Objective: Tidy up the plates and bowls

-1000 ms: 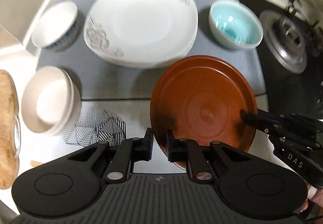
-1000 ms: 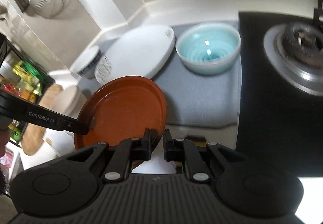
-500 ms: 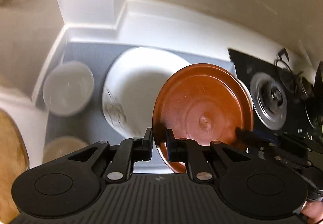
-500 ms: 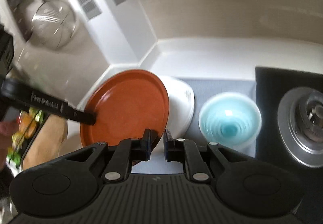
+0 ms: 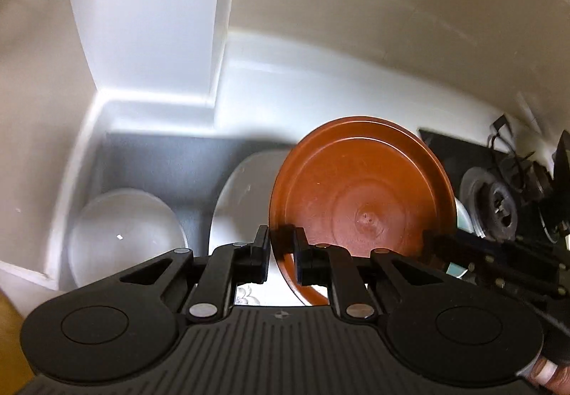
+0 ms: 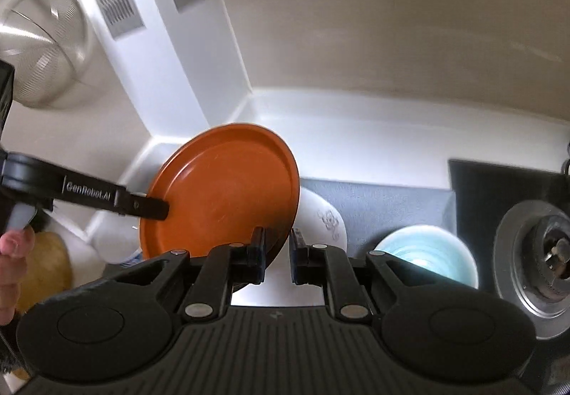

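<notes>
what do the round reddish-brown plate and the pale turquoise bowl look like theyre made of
The round reddish-brown plate looks like glazed stoneware or terracotta-toned ceramic: even satin sheen, faint concentric turning rings and a small centre nub. Melamine cannot be ruled out. The pale turquoise bowl looks like glossy glazed ceramic: ringed glaze pooling darker toward the middle, with bright highlights inside.

The brown plate covers most of the white patterned plate and nearly all of the light blue bowl in the left wrist view. The white bowl is blurred. In the right wrist view the stove burner is cut by the right edge, and the mesh strainer is blurred.
</notes>
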The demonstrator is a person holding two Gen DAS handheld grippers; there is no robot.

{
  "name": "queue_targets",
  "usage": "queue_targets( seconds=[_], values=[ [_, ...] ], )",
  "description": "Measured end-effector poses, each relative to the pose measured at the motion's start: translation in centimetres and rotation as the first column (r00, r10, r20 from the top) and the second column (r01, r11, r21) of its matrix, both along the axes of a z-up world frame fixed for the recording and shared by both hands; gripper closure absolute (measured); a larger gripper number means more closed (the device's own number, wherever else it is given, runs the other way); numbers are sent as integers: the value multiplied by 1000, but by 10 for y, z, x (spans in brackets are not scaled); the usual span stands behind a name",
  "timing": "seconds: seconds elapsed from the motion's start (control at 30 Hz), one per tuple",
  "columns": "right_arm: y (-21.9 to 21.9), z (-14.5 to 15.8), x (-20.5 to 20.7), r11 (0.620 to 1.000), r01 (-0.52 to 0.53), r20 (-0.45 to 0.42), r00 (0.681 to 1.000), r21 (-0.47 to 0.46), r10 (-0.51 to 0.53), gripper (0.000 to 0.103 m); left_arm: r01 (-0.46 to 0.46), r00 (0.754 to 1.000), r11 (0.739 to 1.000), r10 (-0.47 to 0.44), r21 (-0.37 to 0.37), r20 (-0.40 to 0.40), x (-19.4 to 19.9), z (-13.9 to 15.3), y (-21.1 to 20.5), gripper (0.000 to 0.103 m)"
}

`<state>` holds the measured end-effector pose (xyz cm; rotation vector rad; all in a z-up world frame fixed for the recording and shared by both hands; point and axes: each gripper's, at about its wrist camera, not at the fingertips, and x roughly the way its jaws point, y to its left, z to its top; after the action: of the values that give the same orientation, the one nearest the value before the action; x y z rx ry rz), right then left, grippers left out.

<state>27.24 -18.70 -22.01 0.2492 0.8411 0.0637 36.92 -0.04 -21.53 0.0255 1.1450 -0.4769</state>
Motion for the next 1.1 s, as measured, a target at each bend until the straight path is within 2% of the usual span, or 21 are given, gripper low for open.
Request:
queue_targets(
  seconds=[0.13, 0.27, 0.4, 0.47, 0.53, 0.57, 0.63, 0.7, 0.77, 0.83, 0.9, 1.0, 1.07, 1.1],
  values=[
    [0, -44, 22, 1000, 5, -92, 996, -22, -7, 89, -9, 996, 1000, 11, 27, -91, 18, -41, -3, 89],
    [-1, -74, 33, 1000, 15, -152, 988, -11, -17, 89, -13, 994, 998, 19, 55, -104, 27, -61, -8, 89],
    [-2, -85, 36, 1000, 24, -164, 986, -13, -26, 89, 9, 994, 994, 3, 110, -110, 27, -78, -18, 90],
    [-2, -87, 35, 999, 23, -163, 986, -36, -29, 88, 23, 995, 994, -12, 108, -100, 25, -82, -20, 90],
    [-1, -90, 36, 1000, 29, -167, 986, -10, -30, 86, 25, 993, 994, -13, 110, -117, 25, -83, -18, 90],
    [-2, -89, 35, 999, 33, -176, 984, -4, -33, 79, 17, 992, 995, -4, 101, -123, 25, -79, -15, 90],
    [2, -80, 30, 999, 35, -154, 987, -34, -40, 53, 16, 996, 996, -8, 88, -89, 19, -66, -6, 78],
    [11, -64, 24, 998, 18, -101, 995, -67, -25, 39, 22, 1000, 998, -22, 64, -2, 6, -46, 10, 36],
    [21, -52, 19, 998, -15, -68, 998, -57, 11, 38, -4, 995, 1000, 2, 23, 100, -12, -27, 36, 23],
    [34, -46, 19, 996, -89, -57, 994, 3, 89, 38, -40, 988, 999, 44, -29, 148, -28, -18, 65, 18],
    [49, -42, 22, 990, -137, -46, 989, 34, 139, 38, -92, 985, 994, 99, -50, 144, -37, -14, 91, 13],
    [72, -38, 30, 978, -197, -12, 980, 62, 198, 38, -141, 981, 986, 151, -88, 124, -45, -11, 122, 14],
    [90, -34, 36, 977, -207, 15, 978, 46, 207, 38, -195, 964, 975, 211, -110, 163, -51, -6, 139, 16],
    [97, -33, 38, 979, -203, 26, 979, 13, 202, 38, -200, 955, 970, 224, -138, 194, -54, -5, 144, 22]
  ],
)
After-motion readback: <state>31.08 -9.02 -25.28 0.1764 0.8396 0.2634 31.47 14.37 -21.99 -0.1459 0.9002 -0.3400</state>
